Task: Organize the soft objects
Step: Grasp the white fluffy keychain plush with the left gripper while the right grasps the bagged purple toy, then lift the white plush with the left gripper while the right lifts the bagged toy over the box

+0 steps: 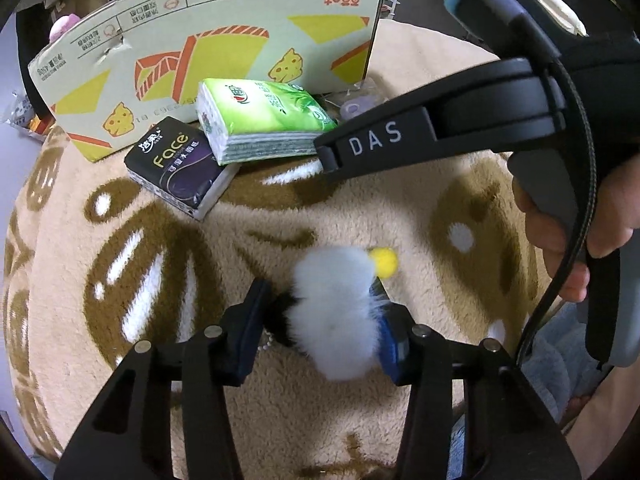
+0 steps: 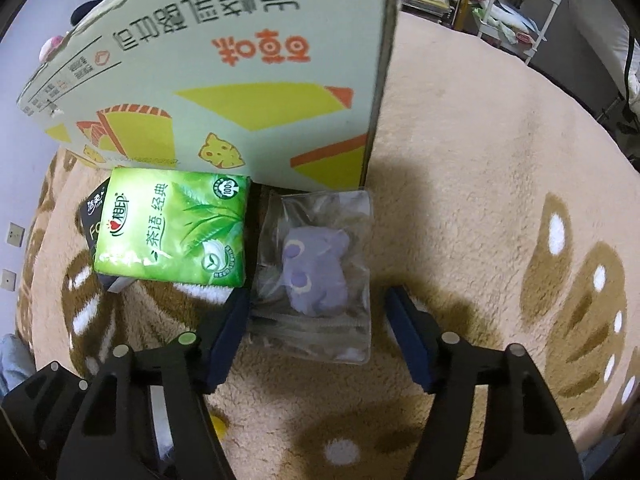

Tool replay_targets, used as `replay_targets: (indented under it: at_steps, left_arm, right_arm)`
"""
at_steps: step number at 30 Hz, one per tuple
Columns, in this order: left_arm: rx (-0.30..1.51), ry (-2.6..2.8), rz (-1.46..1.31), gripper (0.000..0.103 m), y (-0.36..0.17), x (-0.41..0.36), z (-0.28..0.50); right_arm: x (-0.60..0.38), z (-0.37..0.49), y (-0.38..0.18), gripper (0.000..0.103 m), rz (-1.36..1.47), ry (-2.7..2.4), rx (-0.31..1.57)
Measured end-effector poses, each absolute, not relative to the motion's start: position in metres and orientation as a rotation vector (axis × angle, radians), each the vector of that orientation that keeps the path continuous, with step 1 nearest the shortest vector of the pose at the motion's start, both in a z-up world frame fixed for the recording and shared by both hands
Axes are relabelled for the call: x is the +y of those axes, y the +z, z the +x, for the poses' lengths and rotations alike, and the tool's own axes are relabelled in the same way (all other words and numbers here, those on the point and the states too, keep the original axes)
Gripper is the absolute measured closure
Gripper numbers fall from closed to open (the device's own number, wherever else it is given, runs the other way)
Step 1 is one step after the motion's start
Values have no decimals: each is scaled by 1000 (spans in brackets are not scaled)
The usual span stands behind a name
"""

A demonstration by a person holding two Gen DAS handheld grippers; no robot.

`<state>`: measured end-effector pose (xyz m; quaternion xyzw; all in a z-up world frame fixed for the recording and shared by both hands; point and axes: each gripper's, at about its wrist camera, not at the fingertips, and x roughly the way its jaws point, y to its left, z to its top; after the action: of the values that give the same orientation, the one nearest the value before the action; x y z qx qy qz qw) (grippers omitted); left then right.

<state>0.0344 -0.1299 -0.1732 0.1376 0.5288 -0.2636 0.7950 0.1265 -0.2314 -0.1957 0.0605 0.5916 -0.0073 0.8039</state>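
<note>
My left gripper (image 1: 320,322) is shut on a white fluffy pompom (image 1: 336,312). The pompom has a black furry part and a bead chain on its left and a small yellow ball (image 1: 384,262) at its far side. In the right wrist view, my right gripper (image 2: 318,336) points down over a clear plastic bag (image 2: 320,336) holding a purple plush toy (image 2: 316,272). Its jaws stand open, the left pad at the bag's edge and the right pad clear of it. One finger of the right gripper (image 1: 372,144) also crosses the left wrist view.
A green tissue pack (image 2: 172,228) lies on a black tissue pack (image 1: 180,164), both against a printed cardboard box (image 2: 240,80). All of it rests on a beige plush blanket with brown patterns (image 2: 480,200). A hand (image 1: 560,240) holds the right gripper's handle.
</note>
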Motion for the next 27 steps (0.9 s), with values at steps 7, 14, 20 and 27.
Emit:
replay_targets:
  at_steps: [7, 14, 20, 27]
  left_arm:
    - [1140, -528, 317, 57, -166, -129, 31]
    - [1125, -483, 286, 57, -154, -113, 35]
    - [1081, -431, 247, 57, -137, -95, 39]
    - [1001, -387, 210, 57, -109, -67, 46]
  right_arm:
    - [-233, 123, -187, 46, 139, 1, 1269]
    - [-223, 107, -183, 46, 140, 13, 1261]
    - [-228, 87, -168, 46, 183, 31, 1253]
    - [-232, 72, -138, 88, 212, 63, 1210]
